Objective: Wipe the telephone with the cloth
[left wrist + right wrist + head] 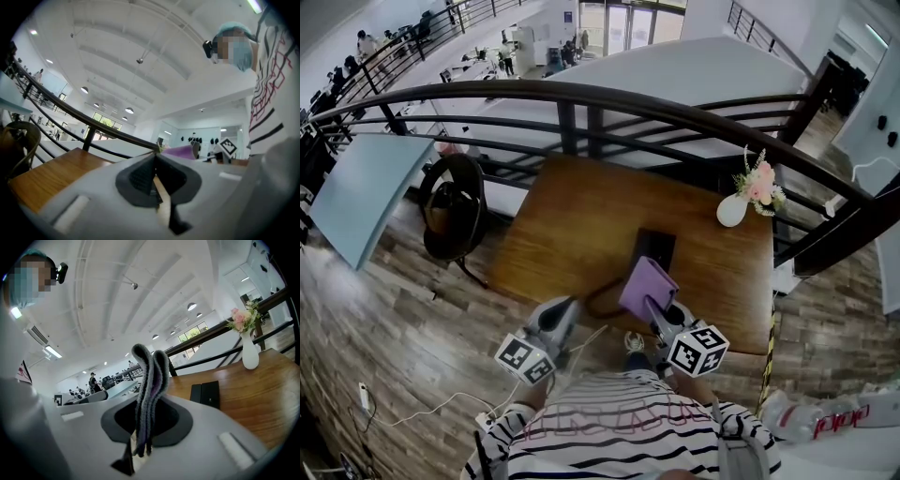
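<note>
On the wooden table [572,216], the black telephone [657,244] is lying flat, its long axis pointing away toward the railing [675,111]. Just short of it, the right gripper [655,307] is pinching the purple cloth [645,284] upright. The left gripper [568,307] is hanging closed and empty, further left.

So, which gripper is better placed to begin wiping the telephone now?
Right. The right gripper is shut on the purple cloth, near the black telephone on the table. The left gripper is shut and empty, further from it.
</note>
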